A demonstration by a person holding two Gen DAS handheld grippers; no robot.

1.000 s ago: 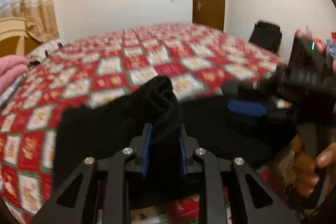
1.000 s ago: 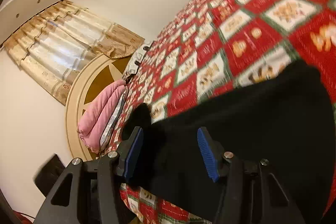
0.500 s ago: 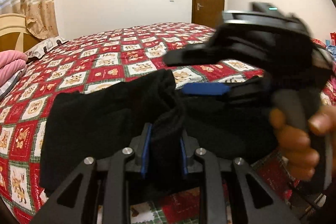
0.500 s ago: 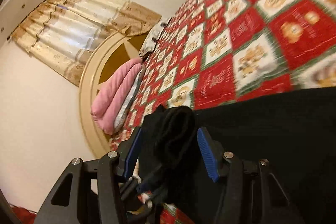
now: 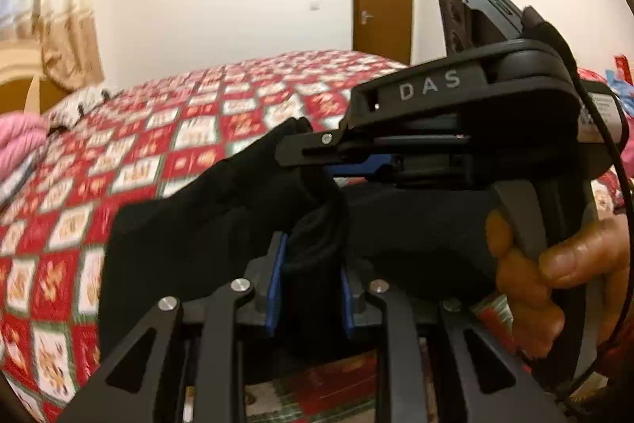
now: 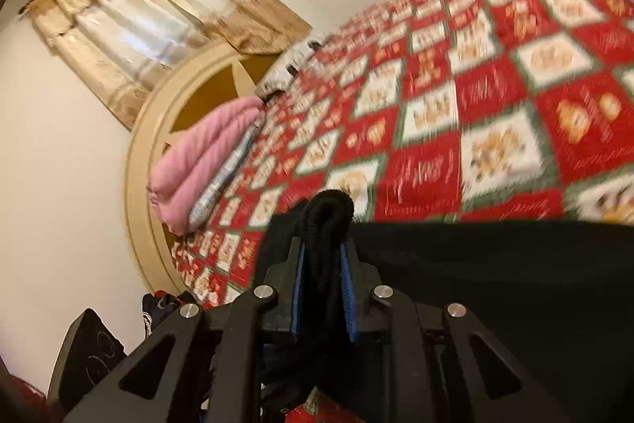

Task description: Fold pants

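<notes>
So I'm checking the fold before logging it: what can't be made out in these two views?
- Left wrist view: the right claw covers the pants past the pinch; the left claw hides the near hem.
- Right wrist view: the right claw's jaws, closing on bunched fabric, hide which part is pinched; the bedspread is motion-blurred.
- Both views: the pants run off frame, so their full layout is unseen.

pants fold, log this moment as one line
left gripper: shut on black pants | right gripper: closing on pants | surface: red quilt
</notes>
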